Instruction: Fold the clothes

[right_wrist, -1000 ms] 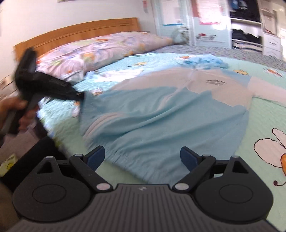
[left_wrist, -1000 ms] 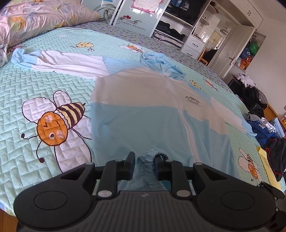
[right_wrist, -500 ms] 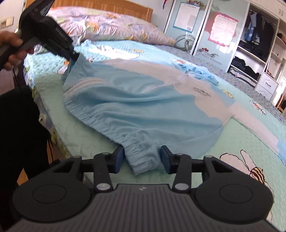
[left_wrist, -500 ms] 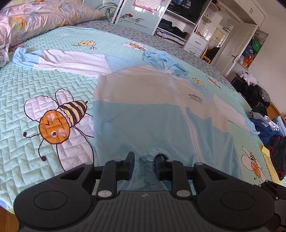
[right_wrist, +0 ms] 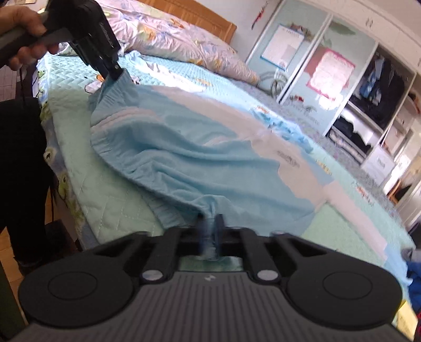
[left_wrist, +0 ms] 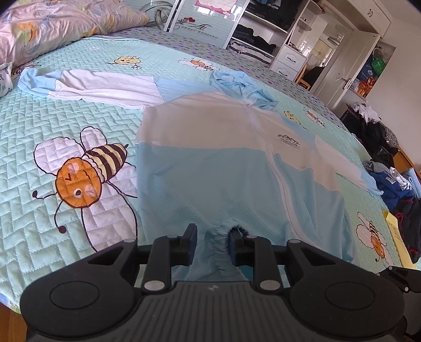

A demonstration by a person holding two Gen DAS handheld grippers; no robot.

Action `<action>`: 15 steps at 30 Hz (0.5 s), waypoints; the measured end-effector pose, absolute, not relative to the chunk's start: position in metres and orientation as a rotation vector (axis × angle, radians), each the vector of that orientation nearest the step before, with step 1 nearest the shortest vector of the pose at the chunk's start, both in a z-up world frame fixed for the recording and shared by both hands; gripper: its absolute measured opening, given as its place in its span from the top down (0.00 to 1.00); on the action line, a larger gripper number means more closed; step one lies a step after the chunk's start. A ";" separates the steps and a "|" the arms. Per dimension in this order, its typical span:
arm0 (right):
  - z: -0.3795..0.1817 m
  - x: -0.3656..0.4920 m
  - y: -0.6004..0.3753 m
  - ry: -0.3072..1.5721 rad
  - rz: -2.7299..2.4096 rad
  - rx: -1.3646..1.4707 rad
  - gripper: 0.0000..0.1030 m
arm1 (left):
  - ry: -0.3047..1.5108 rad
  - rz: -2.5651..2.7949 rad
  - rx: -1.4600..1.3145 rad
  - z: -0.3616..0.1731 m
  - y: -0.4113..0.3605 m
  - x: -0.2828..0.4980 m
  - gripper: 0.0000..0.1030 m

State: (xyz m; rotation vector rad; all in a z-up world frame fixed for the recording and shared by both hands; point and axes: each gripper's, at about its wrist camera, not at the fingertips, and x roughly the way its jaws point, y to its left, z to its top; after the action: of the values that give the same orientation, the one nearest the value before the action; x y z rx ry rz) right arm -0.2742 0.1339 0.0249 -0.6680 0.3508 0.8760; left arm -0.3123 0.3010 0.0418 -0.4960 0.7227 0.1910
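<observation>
One blue and white jacket (left_wrist: 210,163) lies spread on the bed (left_wrist: 39,131), its hem at the near edge. Two grippers hold that hem: the left gripper (left_wrist: 210,243) pinches a gathered bunch, and the right gripper (right_wrist: 209,223) is pressed together on another fold. One pillow (left_wrist: 52,23) lies at the head of the bed.

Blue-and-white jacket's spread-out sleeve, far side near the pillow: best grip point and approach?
Grip the sleeve at its blue cuff end, coming in low along the bedspread from beyond the cuff. It lies flat and fully stretched out, so the cuff is the one free edge to pinch. Both grippers, left and right, are shut on the hem.
</observation>
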 end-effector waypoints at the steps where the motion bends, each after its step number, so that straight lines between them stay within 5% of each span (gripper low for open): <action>1: 0.026 -0.272 0.132 0.358 0.864 -0.645 0.94 | 0.723 0.191 -0.495 0.042 0.301 -0.312 0.74; 9: 0.048 -0.197 0.077 0.658 0.737 -0.025 0.93 | 0.745 0.173 -0.486 0.036 0.295 -0.308 0.68; 15: 0.038 -0.174 0.068 0.777 0.709 0.058 0.73 | 0.792 0.153 -0.457 0.028 0.285 -0.296 0.67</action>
State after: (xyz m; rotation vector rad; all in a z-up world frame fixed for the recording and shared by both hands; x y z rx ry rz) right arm -0.1740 0.0683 0.0376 0.0580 0.7768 0.7088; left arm -0.2957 0.2846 0.0278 -0.4566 0.7918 0.1525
